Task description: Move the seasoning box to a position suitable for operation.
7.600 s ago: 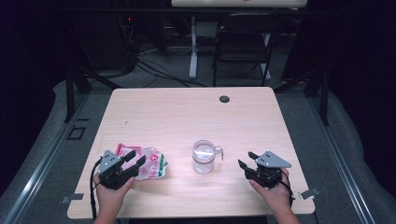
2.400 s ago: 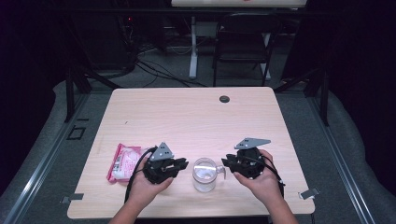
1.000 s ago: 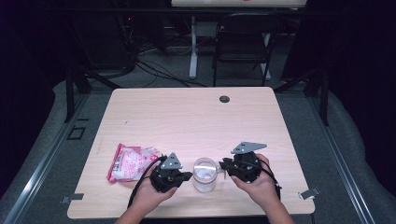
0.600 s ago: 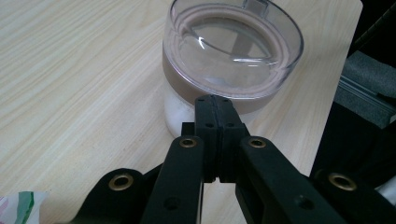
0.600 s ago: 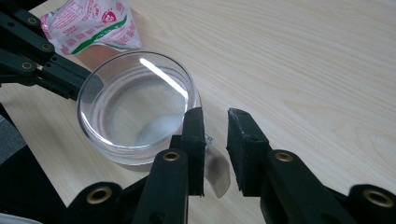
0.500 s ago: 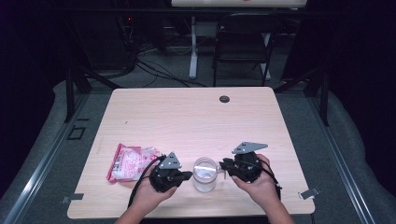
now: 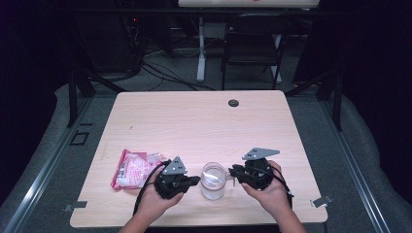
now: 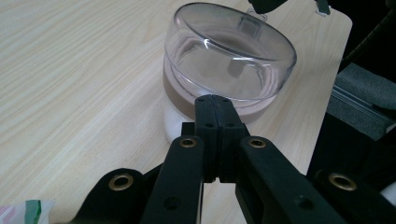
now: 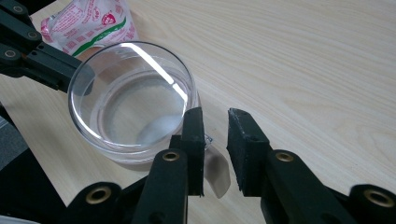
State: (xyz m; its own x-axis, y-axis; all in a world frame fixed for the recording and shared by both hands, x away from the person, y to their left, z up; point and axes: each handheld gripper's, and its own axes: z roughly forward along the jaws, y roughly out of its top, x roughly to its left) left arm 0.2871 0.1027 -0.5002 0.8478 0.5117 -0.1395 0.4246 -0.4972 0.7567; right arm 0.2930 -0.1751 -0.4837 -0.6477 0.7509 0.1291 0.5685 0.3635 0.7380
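Observation:
A clear mug (image 7: 213,180) stands near the table's front edge, between my two grippers. My left gripper (image 7: 197,180) is shut with nothing in it. Its closed tips (image 8: 215,100) rest against the mug's (image 8: 229,60) side wall just below the rim. My right gripper (image 7: 232,171) comes in from the other side. In the right gripper view its jaws (image 9: 215,116) are closed on the mug's clear handle (image 9: 217,175), beside the mug's (image 9: 130,102) wall. The mug looks empty.
A pink and white snack packet (image 7: 132,167) lies flat on the light wood table (image 7: 204,121) left of my left hand, and its corner shows behind the mug (image 9: 88,21). A black grommet (image 7: 233,103) sits near the far edge. A chair (image 7: 252,43) stands beyond the table.
Since the earliest frames both grippers have come in to the mug, and the left has left the packet. Over the last second nothing has visibly moved.

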